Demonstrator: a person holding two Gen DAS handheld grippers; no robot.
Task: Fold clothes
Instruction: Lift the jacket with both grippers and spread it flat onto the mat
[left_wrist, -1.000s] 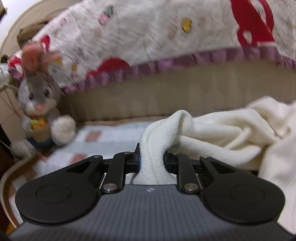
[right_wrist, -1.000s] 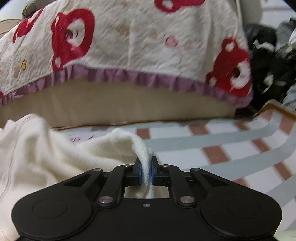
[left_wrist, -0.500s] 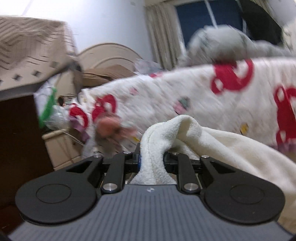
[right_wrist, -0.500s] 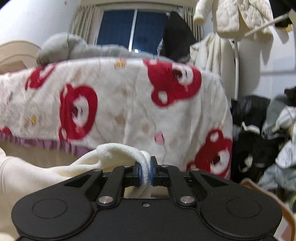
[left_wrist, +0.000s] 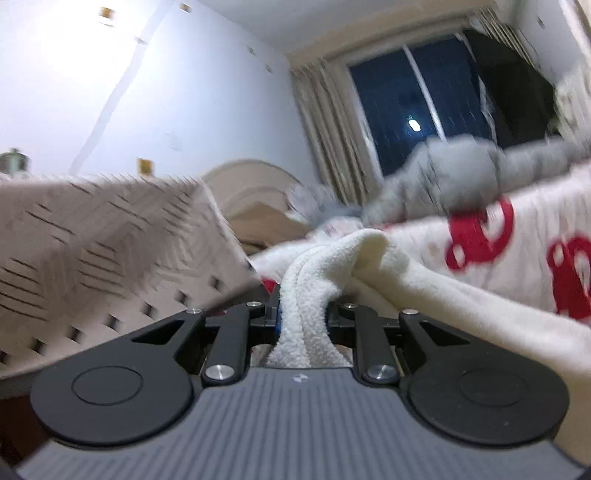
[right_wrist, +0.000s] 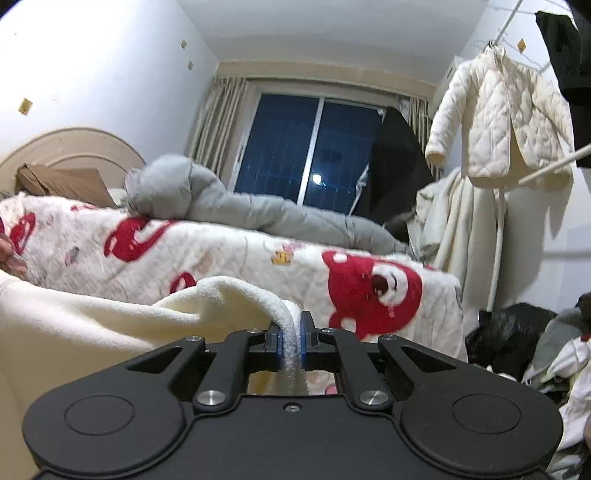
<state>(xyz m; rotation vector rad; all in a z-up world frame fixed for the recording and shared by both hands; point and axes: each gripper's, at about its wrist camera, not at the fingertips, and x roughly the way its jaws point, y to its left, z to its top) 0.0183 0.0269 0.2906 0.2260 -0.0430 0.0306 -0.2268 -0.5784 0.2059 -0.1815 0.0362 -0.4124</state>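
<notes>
Beside the bear-print bed (right_wrist: 229, 254) under a dark window (right_wrist: 310, 147), both claws pinch the cream fleece (right_wrist: 110, 317)

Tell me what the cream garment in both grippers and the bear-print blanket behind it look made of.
Cream garment: soft fleece or terry, matte, with a nubby looped pile showing where the right gripper and left gripper pinch it. Bear-print blanket: looks like plush or quilted fabric with a faint stitched texture; blur leaves it open.

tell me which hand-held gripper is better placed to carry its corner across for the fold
Right, probably: the right hand-held gripper pinches one thin edge of the cream fleece garment, while the left hand-held gripper clamps a thick bunch.
</notes>
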